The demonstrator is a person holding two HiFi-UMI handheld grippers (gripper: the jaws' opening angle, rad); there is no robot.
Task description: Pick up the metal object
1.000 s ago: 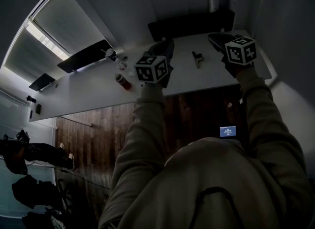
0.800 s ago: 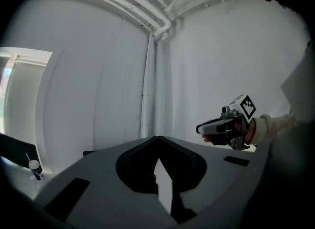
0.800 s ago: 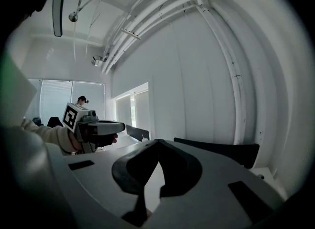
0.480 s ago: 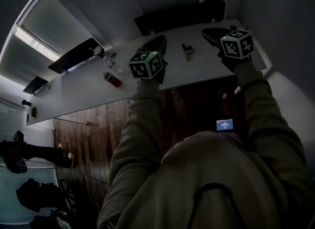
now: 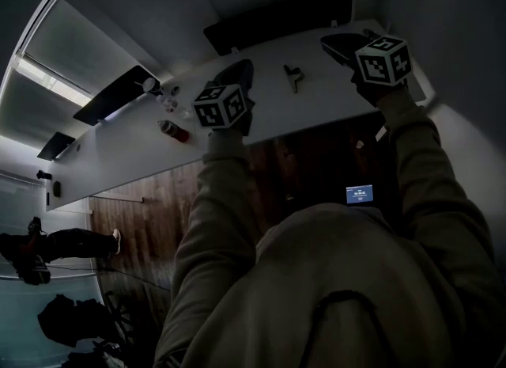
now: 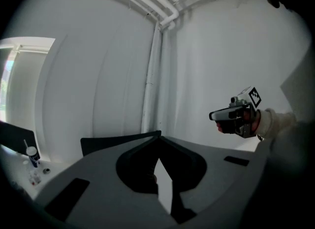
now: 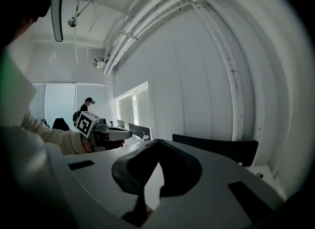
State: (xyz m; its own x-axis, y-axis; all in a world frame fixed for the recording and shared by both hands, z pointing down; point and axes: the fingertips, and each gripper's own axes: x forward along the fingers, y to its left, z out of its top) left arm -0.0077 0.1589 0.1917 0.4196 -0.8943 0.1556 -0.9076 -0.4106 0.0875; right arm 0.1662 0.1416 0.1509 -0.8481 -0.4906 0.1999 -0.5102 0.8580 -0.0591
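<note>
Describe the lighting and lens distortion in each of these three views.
Head view: dim and underexposed, the white table stands out, fisheye bows its edge. Left gripper view: soft even light, dark corner vignette, the wall pipe curves. Right gripper view: bright windows at left, the pipe run arcs strongly.

readable text: none | small lit screen (image 5: pixel 360 194): shows characters, too small to read
</note>
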